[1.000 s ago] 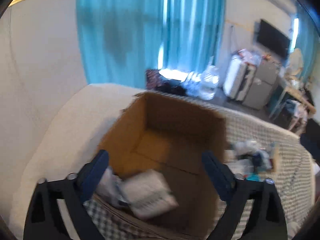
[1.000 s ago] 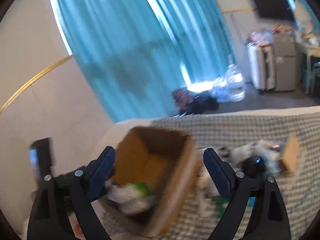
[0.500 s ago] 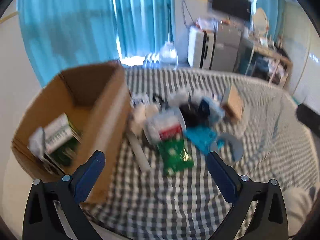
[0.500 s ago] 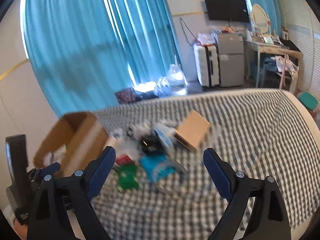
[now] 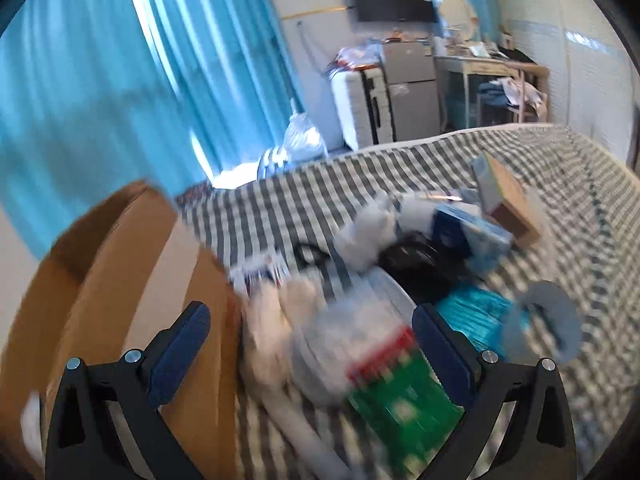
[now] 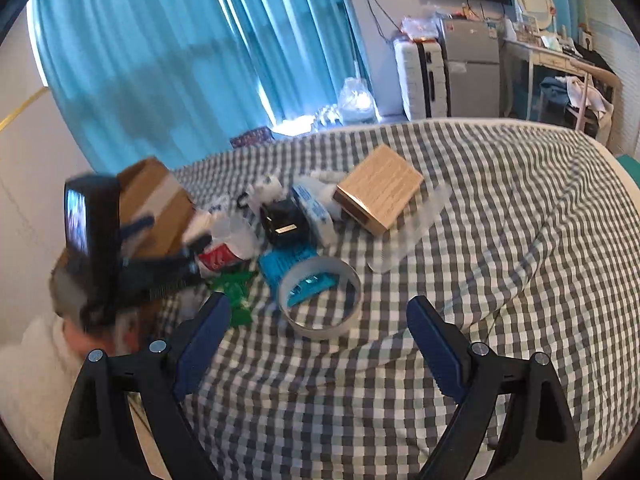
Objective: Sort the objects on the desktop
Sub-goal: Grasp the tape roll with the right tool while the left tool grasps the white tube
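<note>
A pile of small things lies on the checked bedspread [image 6: 500, 216], toward its left side, right beside the brown cardboard box [image 6: 158, 204] that stands at the left edge. In the pile there is a wide ring of tape [image 6: 320, 300] at the near side, lying partly on a blue packet [image 6: 294, 268]. Next to that is a green packet [image 6: 236, 292] and a see-through bag with a red label [image 6: 224, 250]. Behind them sits a black thing [image 6: 284, 220] (too blurry to name), a blue and white box [image 6: 316, 210], and a flat tan box [image 6: 378, 190] tilted up at the far right of the pile. The left gripper [image 5: 312, 336] hangs over the bag and the green packet [image 5: 400, 404], close to the wall of the cardboard box [image 5: 132, 280], and its blue fingers [image 5: 180, 344] are spread wide apart with nothing in them. The right gripper [image 6: 318, 336] hangs over the near part of the bedspread, just this side of the tape ring, and its blue fingers [image 6: 434, 344] are spread wide apart too, holding nothing. Blue curtains [image 6: 180, 52] hang behind the bed.
</note>
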{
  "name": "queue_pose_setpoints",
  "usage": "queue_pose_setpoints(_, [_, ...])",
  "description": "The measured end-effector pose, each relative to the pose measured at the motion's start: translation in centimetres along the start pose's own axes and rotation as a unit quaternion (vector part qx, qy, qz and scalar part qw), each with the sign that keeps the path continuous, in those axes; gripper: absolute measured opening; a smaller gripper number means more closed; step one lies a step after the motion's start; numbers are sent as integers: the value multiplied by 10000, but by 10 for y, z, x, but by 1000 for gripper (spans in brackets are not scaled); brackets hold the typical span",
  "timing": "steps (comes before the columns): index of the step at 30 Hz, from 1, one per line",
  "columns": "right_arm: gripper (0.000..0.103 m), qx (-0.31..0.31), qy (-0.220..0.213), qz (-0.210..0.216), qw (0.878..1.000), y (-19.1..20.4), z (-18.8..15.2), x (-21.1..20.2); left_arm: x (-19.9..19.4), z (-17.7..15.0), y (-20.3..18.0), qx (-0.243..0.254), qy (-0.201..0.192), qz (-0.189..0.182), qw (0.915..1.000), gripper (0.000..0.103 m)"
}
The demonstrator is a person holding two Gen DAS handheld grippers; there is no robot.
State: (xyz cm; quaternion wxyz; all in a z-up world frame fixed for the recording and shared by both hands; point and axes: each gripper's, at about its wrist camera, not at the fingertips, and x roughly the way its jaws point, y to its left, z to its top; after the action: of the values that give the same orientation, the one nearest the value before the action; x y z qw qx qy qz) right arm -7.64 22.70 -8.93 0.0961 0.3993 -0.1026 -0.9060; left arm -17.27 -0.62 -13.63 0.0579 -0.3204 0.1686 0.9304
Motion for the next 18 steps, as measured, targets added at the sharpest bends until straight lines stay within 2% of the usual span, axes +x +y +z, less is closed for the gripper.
queue_pose_setpoints(2, [90, 61, 100, -42, 9999, -6, 0, 8, 17, 5, 2, 259, -30, 210, 9994, 103])
queue_pose_setpoints(3, [90, 87, 132, -81, 9998, -8, 0, 13, 25, 9, 7, 274, -57, 165, 9995, 103])
queue_pose_setpoints(7, [90, 160, 368, -176, 9990, -14, 3, 35, 49, 20, 40, -91, -112, -15, 9999, 103])
queue_pose_setpoints(9, [90, 167, 465, -175, 9986, -13, 5, 47, 59, 24, 54, -132, -46, 23, 9999, 103])
queue_pose_setpoints(11, [90, 129, 522, -111, 9985, -9, 6, 56, 61, 25, 61, -200, 83, -91, 9997, 103])
queue_pose_setpoints(13, [90, 39, 554, -27, 9985, -3, 7, 64, 55, 23, 63, -483, 172, -247, 9984, 103])
queue_pose_setpoints(15, [90, -59, 557, -101, 9984, 4, 8, 69, 45, 17, 57, -782, 425, -274, 9957, 103])
queue_pose_setpoints(18, [90, -198, 613, -115, 9979, 13, 5, 75, 25, 0, 37, -1128, 950, 222, 9888, 103])
